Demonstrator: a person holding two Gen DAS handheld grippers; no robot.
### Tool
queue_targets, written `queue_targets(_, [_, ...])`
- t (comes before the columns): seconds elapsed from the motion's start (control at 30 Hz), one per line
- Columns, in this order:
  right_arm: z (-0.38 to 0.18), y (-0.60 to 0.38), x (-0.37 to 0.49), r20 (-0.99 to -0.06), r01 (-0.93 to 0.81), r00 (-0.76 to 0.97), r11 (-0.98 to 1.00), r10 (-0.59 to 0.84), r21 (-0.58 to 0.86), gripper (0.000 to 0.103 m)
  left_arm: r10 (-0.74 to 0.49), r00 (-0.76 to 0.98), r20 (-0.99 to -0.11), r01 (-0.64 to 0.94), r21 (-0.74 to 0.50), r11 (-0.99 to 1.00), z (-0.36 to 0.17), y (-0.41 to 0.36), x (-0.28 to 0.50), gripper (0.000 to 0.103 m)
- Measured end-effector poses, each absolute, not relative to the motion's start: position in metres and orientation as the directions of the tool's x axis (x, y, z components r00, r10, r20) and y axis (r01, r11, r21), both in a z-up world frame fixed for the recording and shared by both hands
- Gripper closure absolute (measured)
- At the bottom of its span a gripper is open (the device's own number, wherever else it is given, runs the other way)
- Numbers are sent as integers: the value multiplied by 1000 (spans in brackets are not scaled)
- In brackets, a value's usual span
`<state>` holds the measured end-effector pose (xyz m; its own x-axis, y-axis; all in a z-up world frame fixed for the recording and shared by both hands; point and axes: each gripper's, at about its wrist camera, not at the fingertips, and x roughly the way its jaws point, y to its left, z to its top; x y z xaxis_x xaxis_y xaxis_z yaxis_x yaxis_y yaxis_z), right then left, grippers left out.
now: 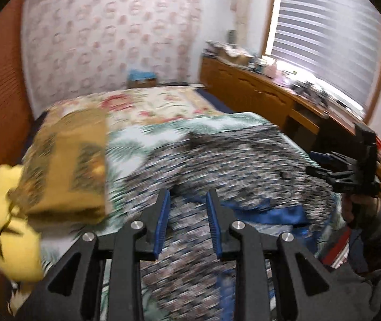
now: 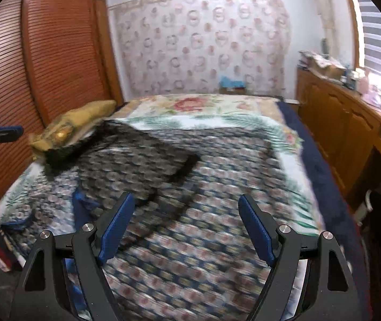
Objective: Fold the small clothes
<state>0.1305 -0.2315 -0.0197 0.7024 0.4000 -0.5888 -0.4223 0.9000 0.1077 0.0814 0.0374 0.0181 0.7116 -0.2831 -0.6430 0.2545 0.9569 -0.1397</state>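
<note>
A patterned garment [image 2: 190,203] with small checks and blue trim lies spread across the bed; it also shows in the left wrist view [image 1: 230,165]. A dark part of it [image 2: 126,149] lies toward the pillow. My left gripper [image 1: 187,200] hangs just above the garment's near edge, jaws partly open and empty. My right gripper [image 2: 185,208] is wide open and empty above the garment's middle; it shows at the right of the left wrist view [image 1: 321,164]. Both views are motion-blurred.
A gold pillow [image 1: 67,160] and a yellow plush toy [image 1: 14,214] lie at the bed's left. A floral bedspread [image 2: 190,107] covers the far end. A wooden wardrobe [image 2: 43,53] stands left; a cluttered wooden counter [image 2: 351,112] runs along the right under the window.
</note>
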Motion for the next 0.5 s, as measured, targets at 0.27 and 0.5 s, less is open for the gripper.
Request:
queue_targets(0.27, [-6, -127, 161, -627, -625, 572, 776, 529, 84, 32, -203, 729, -654, 130, -158, 979, -13, 86, 77, 77])
queue_targets(0.5, [-13, -40, 199, -678, -710, 438, 690, 589, 141, 32, -213, 727, -653, 133, -170, 976, -24, 92, 72, 77])
